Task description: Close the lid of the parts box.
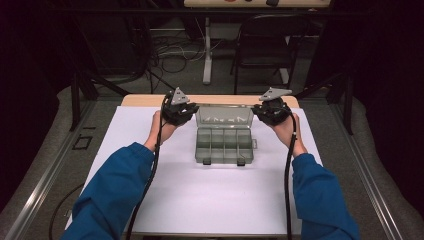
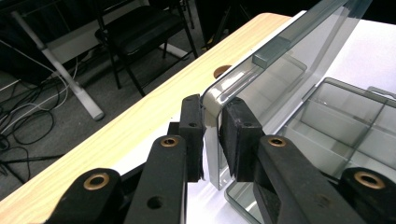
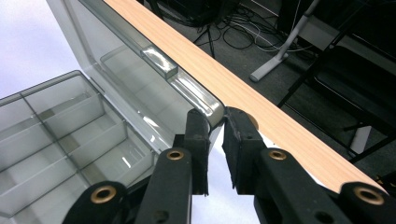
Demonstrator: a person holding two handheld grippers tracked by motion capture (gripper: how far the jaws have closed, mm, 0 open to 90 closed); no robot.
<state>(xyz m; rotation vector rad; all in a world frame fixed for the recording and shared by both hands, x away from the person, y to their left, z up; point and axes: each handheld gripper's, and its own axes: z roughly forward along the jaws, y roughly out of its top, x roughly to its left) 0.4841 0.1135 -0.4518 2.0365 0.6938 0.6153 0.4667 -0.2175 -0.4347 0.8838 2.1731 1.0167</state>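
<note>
Black fingers of the left gripper (image 2: 212, 140) stand narrow around one upper corner of the clear lid (image 2: 280, 60), pinching its edge. The right gripper (image 3: 215, 149) has its fingers equally narrow on the lid's other upper corner, the pads on either side of the rounded plastic rim. From the high view, the left gripper (image 1: 179, 111) and right gripper (image 1: 271, 110) sit at the two ends of the raised lid (image 1: 223, 120), each held in a hand with a blue sleeve behind it.

That lid belongs to a grey see-through box (image 1: 223, 145), which lies open on the white sheet (image 1: 200, 195) covering the surface (image 1: 145, 100), toward its far edge. The lid stands up behind the tray. The tray is split by thin walls into several compartments, a row of small ones and longer ones beside them (image 3: 56, 135); those that the gripper views show hold nothing. Two dark latches (image 1: 222, 161) sit on the box's near edge. Beyond the surface's wooden edge stand a black chair (image 1: 265, 45) and loose cables (image 1: 170, 50) on the floor.
</note>
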